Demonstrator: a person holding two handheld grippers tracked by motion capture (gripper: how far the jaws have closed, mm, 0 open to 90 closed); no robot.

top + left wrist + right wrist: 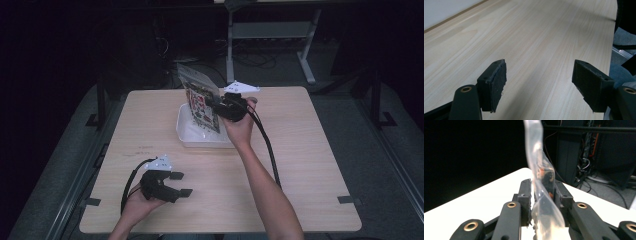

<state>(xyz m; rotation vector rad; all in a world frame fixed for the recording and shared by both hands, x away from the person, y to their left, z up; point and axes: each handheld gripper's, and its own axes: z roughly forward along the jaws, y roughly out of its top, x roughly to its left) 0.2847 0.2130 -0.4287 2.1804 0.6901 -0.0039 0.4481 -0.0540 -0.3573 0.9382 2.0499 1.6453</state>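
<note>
The right hand-held gripper (pixel 218 106) grips a clear printed pouch (pixel 199 98) between its pads, holding it upright just above the white tray (pixel 186 136) that sits directly below its jaws. To do this well, the pouch should probably be lowered until its bottom edge rests inside the tray before the jaws loosen, since the slack film bends easily and could tip over the tray's rim. The left hand-held gripper (pixel 182 183) stands wide open and empty, resting low on the counter (pixel 310 165) well apart from the tray. The counter is pale wood grain, bare ahead of that gripper. Beyond the right gripper, the room is dark, with desk legs and tangled cables.
</note>
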